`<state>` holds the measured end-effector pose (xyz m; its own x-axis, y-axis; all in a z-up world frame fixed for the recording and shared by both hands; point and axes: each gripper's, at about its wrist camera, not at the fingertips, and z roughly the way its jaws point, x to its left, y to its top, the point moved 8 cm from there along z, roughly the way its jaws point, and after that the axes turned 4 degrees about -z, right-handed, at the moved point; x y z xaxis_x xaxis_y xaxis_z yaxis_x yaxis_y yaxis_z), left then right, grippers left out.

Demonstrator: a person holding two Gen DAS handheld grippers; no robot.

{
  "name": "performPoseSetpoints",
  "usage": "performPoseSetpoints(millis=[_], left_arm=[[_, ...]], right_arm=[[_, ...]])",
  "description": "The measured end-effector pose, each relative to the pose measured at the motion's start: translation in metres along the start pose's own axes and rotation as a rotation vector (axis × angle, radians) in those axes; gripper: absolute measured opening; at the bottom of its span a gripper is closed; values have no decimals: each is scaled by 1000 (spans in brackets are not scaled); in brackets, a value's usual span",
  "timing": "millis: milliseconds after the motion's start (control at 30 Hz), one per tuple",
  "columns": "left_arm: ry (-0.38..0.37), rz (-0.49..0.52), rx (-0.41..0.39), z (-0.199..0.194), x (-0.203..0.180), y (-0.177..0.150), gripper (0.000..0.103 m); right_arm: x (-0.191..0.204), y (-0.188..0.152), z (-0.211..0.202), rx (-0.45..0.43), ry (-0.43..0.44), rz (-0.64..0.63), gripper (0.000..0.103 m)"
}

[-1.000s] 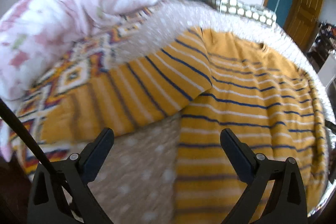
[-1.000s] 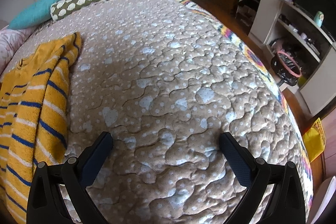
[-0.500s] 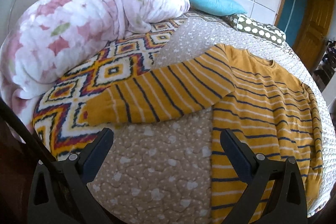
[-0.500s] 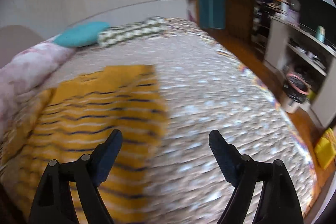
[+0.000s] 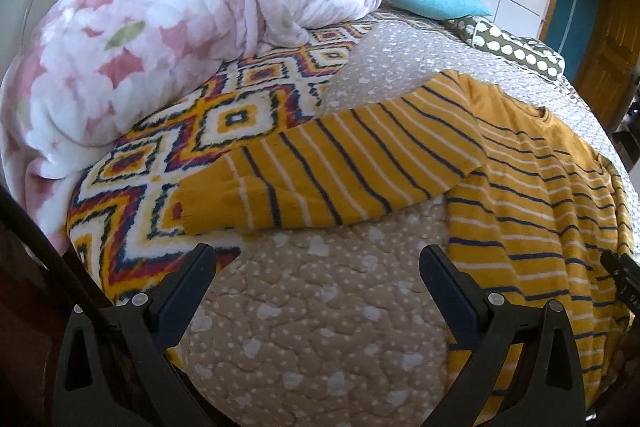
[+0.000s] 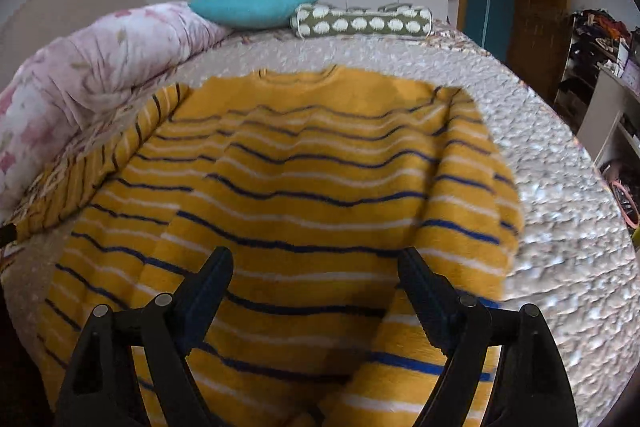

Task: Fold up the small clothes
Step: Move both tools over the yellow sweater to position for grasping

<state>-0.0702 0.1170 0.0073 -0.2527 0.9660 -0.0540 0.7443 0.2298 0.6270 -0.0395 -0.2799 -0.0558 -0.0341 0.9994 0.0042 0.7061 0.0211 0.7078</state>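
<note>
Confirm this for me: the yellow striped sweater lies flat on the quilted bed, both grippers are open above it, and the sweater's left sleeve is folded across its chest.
One detail is wrong. The sleeve of the yellow striped sweater is not folded across the chest; it stretches straight outward over the zigzag-patterned blanket, as the left wrist view shows. The rest holds: the sweater lies on the quilted bed, and the left gripper and right gripper are open.

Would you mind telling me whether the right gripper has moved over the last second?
Yes. The right gripper swung left: it faced bare quilt before, and now hangs over the sweater, open.
</note>
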Motion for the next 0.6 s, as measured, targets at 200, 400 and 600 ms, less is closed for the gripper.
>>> performPoseSetpoints(millis=[200,400,600], left_arm=[[37,-40,27,17,19,0,101],[43,-58,35,23,29,0,101],[46,-73,38,33,37,1,101]], right_arm=[[-4,-6,11,33,11,19,88],[-1,-8,13,36,-1,6,89],[0,-8,13,35,-4,5,89]])
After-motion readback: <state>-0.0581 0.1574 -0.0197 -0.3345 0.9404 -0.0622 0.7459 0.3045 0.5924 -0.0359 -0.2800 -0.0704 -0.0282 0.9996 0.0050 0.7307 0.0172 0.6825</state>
